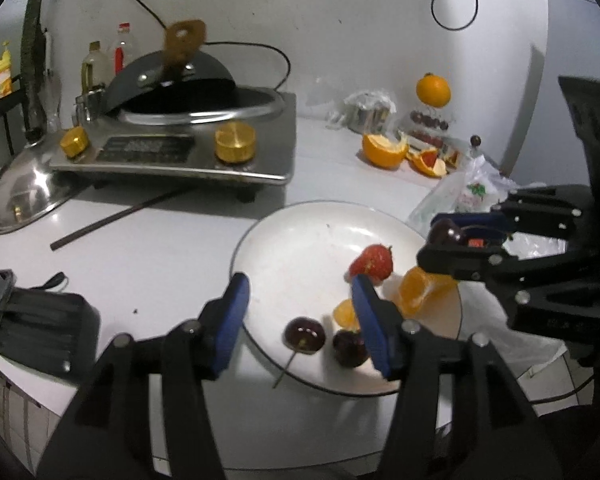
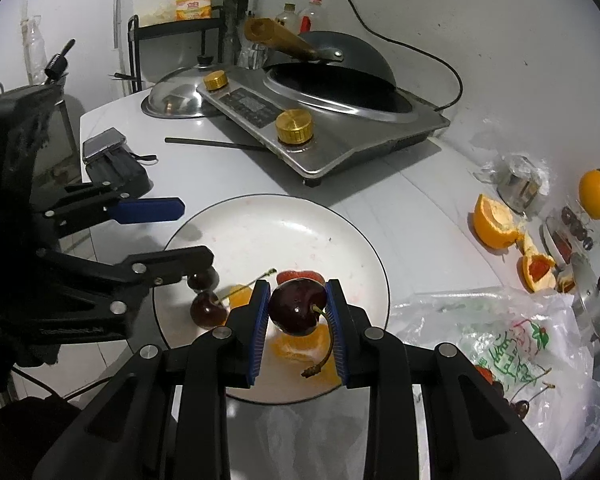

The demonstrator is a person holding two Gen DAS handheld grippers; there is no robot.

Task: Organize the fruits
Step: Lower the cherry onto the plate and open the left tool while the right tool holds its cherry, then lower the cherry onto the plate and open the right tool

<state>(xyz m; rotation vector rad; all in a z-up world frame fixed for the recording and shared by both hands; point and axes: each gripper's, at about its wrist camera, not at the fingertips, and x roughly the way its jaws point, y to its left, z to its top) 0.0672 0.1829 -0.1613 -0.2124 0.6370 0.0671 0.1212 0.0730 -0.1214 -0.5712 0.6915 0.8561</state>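
A white plate (image 1: 300, 224) holds a strawberry (image 1: 372, 266), an orange segment (image 1: 420, 290), a smaller orange piece (image 1: 345, 314) and two dark cherries (image 1: 304, 334). My left gripper (image 1: 300, 312) is open low over the plate's near side. One stemmed cherry lies between its blue pads (image 1: 232, 320), untouched. My right gripper (image 2: 298, 312) is shut on a dark cherry (image 2: 296, 308), stem hanging down, just above the orange segment (image 2: 296, 346). In the left wrist view that held cherry (image 1: 444, 232) hovers over the plate's right rim. The left gripper (image 2: 196, 232) shows over the plate's (image 2: 280, 220) left part.
An induction cooker (image 1: 180, 152) with a wok stands behind the plate, with a steel lid (image 1: 24, 196) and a dark chopstick (image 1: 116, 216) beside it. A black pouch (image 1: 40, 324) lies at left. At right are a plastic bag (image 2: 512, 344) with cherries, orange peels (image 2: 492, 220) and a whole orange (image 2: 596, 194).
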